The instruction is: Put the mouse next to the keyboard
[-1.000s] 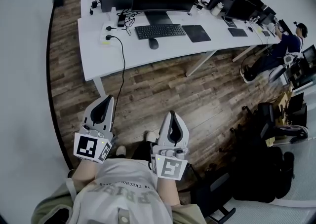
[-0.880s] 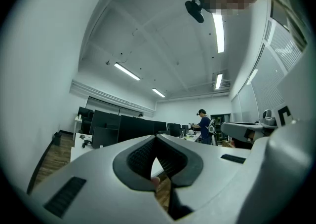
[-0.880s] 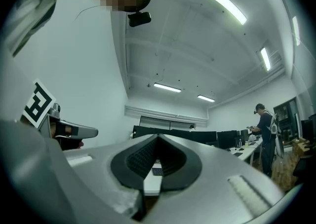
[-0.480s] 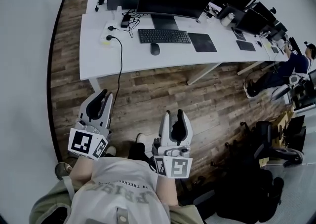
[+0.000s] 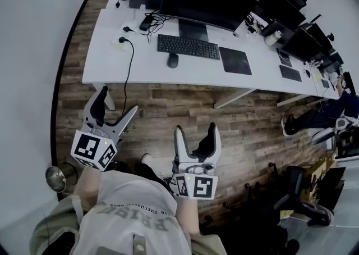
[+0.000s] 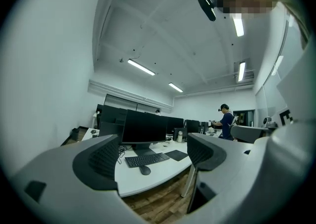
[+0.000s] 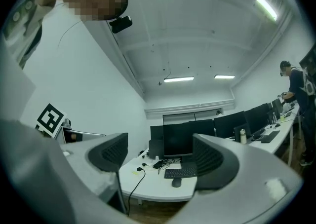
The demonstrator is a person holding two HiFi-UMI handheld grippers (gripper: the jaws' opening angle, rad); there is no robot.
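A dark mouse (image 5: pixel 173 60) lies on the white desk (image 5: pixel 106 63), just in front of the left end of the black keyboard (image 5: pixel 188 46). Both sit below a big monitor (image 5: pixel 207 1). My left gripper (image 5: pixel 118 102) and right gripper (image 5: pixel 196 130) hang over the wood floor, well short of the desk. Their jaws have just been opening and now stand open, with nothing between them. The left gripper view looks level between my left gripper's (image 6: pixel 154 149) jaws at the mouse (image 6: pixel 144 170) and keyboard (image 6: pixel 146 159). Between my right gripper's (image 7: pixel 160 156) jaws I see the mouse (image 7: pixel 176 182) and keyboard (image 7: pixel 180 172).
A black mouse pad (image 5: pixel 235 60) lies right of the keyboard. A black cable (image 5: pixel 130 63) runs from a power strip over the desk's front edge. A metal bin (image 5: pixel 56 178) stands at my left and office chairs (image 5: pixel 297 203) at the right. A person (image 6: pixel 226 119) works further along.
Both grippers were shut a second ago and have opened wide. I have come closer to the desk, and both grippers have travelled forward with me.
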